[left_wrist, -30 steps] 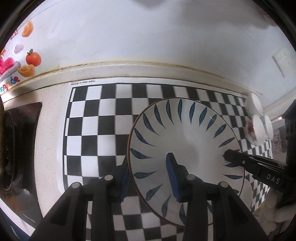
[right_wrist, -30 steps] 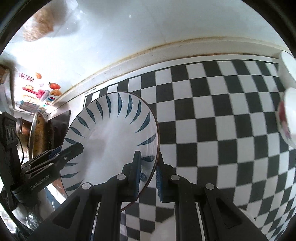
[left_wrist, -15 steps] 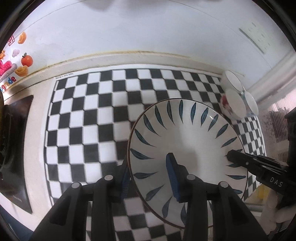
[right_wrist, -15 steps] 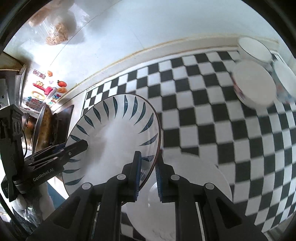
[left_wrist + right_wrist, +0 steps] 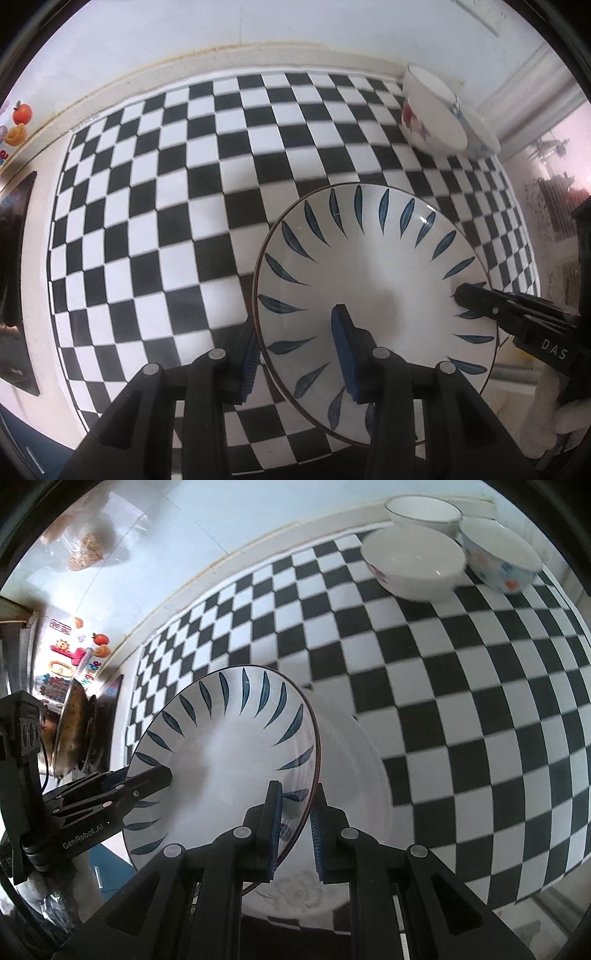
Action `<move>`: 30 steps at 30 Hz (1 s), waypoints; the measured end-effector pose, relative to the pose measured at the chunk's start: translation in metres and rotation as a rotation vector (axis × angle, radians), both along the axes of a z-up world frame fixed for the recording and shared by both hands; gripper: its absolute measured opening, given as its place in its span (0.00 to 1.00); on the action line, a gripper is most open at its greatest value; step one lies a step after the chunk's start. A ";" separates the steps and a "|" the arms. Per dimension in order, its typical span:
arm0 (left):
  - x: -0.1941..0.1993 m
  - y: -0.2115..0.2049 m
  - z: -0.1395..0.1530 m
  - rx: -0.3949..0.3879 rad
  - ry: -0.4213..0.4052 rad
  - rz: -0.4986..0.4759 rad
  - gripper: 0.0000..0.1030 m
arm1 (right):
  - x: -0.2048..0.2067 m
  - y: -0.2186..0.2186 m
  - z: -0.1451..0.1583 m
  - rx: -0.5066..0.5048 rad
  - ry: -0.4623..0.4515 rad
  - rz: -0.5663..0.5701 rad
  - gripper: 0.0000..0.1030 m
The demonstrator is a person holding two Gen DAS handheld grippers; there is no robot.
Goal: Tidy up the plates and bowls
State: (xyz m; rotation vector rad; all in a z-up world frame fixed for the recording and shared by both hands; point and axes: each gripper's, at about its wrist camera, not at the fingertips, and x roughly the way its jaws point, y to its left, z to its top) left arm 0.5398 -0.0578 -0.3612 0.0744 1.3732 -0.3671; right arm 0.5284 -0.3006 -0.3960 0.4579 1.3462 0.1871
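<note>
Now left gripper [image 5: 295, 347] fingers clamp the leaf-patterned plate [image 5: 373, 273] at its left rim; right gripper [image 5: 295, 823] fingers pinch the opposite rim. Plate held tilted above a white plate [image 5: 354, 768] on the checkered bench [image 5: 461, 672]. Three bowls [image 5: 413, 561] sit beyond, well apart.

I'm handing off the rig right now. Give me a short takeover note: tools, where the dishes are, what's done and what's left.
Left tool: shut on the leaf-pattern plate, near-left rim.
Right tool: shut on the same plate, opposite rim.
The plate is held tilted over a plain white plate on the checkered mat.
Three bowls are grouped at the mat's far right corner.
Done: plate lifted and carried.
Left: probably lower it onto the white plate, then release.
</note>
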 end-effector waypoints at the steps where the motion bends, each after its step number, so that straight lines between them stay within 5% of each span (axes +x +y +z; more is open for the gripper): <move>1: -0.001 -0.002 -0.002 0.004 0.004 -0.003 0.33 | -0.002 -0.002 -0.003 -0.002 0.004 0.001 0.16; 16: -0.014 -0.018 -0.033 0.055 0.076 0.001 0.34 | -0.014 -0.006 -0.038 -0.041 0.058 0.034 0.16; 30: -0.020 -0.027 -0.048 0.087 0.106 0.043 0.34 | -0.003 0.000 -0.039 -0.083 0.084 0.074 0.16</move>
